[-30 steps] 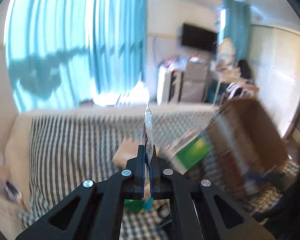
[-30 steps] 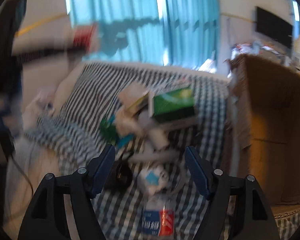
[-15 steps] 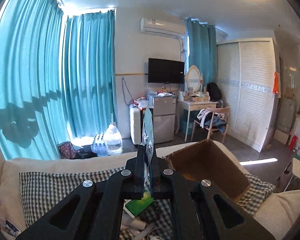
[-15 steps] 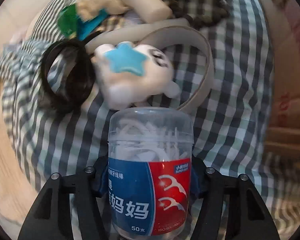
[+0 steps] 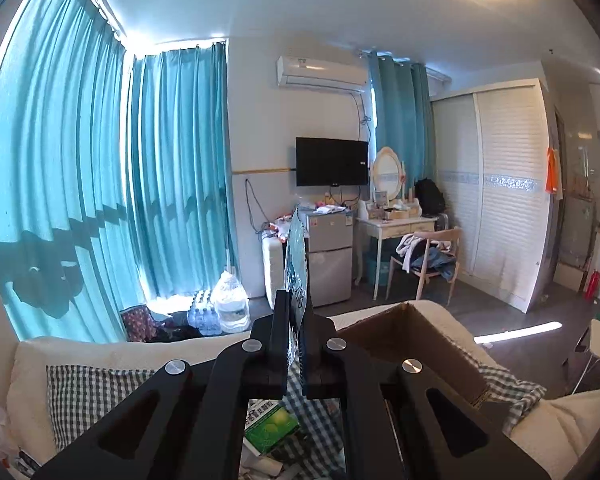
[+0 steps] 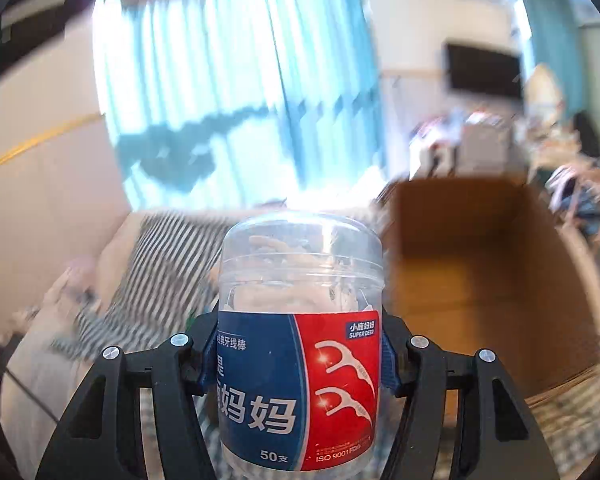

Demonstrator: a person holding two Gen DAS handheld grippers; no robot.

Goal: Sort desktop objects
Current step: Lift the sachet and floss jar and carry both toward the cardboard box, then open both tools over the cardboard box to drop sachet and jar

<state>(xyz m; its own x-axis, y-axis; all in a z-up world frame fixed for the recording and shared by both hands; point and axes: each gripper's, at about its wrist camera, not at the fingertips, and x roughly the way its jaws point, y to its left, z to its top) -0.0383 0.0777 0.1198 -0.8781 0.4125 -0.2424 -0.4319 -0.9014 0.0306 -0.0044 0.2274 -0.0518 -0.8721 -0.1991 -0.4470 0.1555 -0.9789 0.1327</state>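
Observation:
My left gripper (image 5: 295, 316) is shut on a thin printed packet (image 5: 296, 256) that stands edge-on above the fingers, held high over the checked cloth (image 5: 96, 392). My right gripper (image 6: 298, 344) is shut on a clear jar of dental floss picks (image 6: 300, 340) with a blue and red label, lifted above the cloth. An open cardboard box shows to the right in the left wrist view (image 5: 412, 344) and in the right wrist view (image 6: 480, 272).
A green box (image 5: 270, 428) lies on the cloth under the left gripper. A cream sofa edge (image 5: 28, 384) borders the cloth. Teal curtains (image 5: 100, 200), a fridge (image 5: 328, 256) and a chair (image 5: 432, 256) stand beyond. The right wrist view is motion-blurred.
The right gripper closed on the floss jar on the cloth and has lifted it up towards the box. The left gripper rose with the packet and now holds nearly still.

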